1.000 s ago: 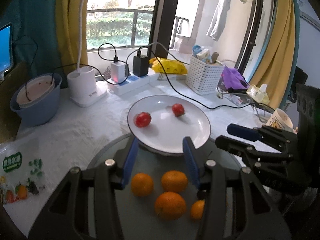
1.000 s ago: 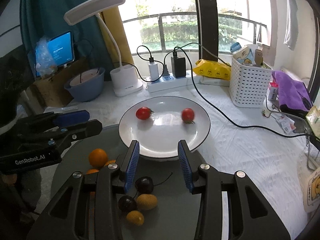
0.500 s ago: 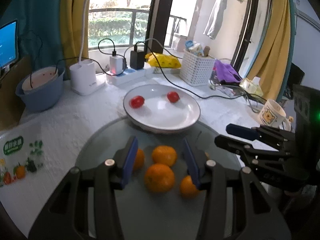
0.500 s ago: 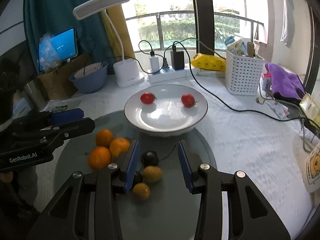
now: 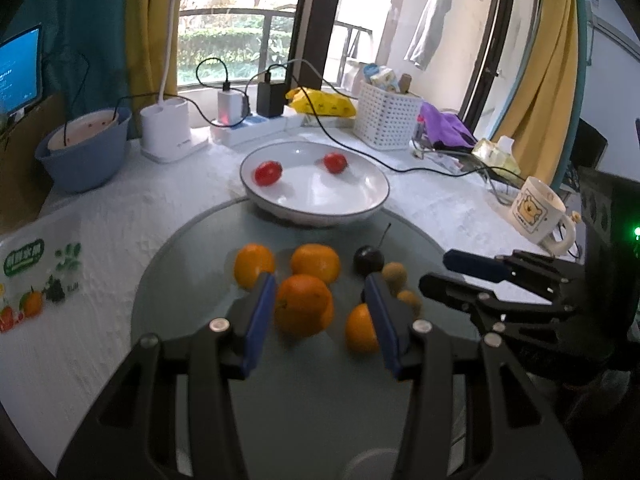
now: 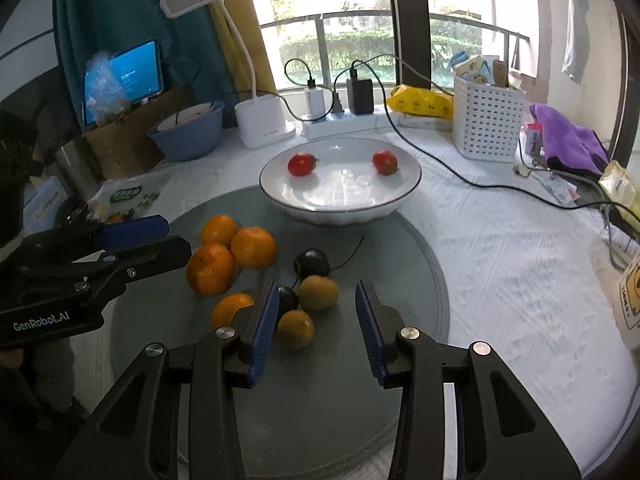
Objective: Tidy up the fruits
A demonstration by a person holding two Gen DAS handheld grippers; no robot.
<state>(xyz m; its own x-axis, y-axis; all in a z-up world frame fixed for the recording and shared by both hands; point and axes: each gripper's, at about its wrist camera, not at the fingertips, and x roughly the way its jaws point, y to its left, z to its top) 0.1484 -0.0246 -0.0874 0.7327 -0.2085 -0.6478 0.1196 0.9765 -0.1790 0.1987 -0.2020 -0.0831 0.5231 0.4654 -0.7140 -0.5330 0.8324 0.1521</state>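
A white plate (image 5: 360, 204) (image 6: 400, 196) holds two red tomatoes (image 5: 268, 173) (image 6: 385, 162). In front of it, a round grey glass mat (image 5: 192, 280) (image 6: 400, 264) carries several oranges (image 5: 303, 311) (image 6: 253, 247), two dark cherries (image 6: 311, 263) (image 5: 368, 260) and two brown kiwis (image 6: 318, 292). My left gripper (image 5: 320, 284) is open, low over the mat, with one orange between its fingers, not gripped. My right gripper (image 6: 316, 294) is open and empty above the kiwis. Each gripper shows in the other's view: right (image 5: 448, 270), left (image 6: 172, 240).
Behind the plate stand a white lamp base (image 5: 166, 136), a power strip with chargers (image 5: 248, 126), a white basket (image 5: 386, 120) and a blue bowl (image 5: 82, 152). A black cable (image 6: 460, 174) runs across the white cloth. A mug (image 5: 538, 212) stands at the right.
Both grippers have drawn back from the plate toward me. More of the mat's fruit now shows ahead of the fingers. Both stay open.
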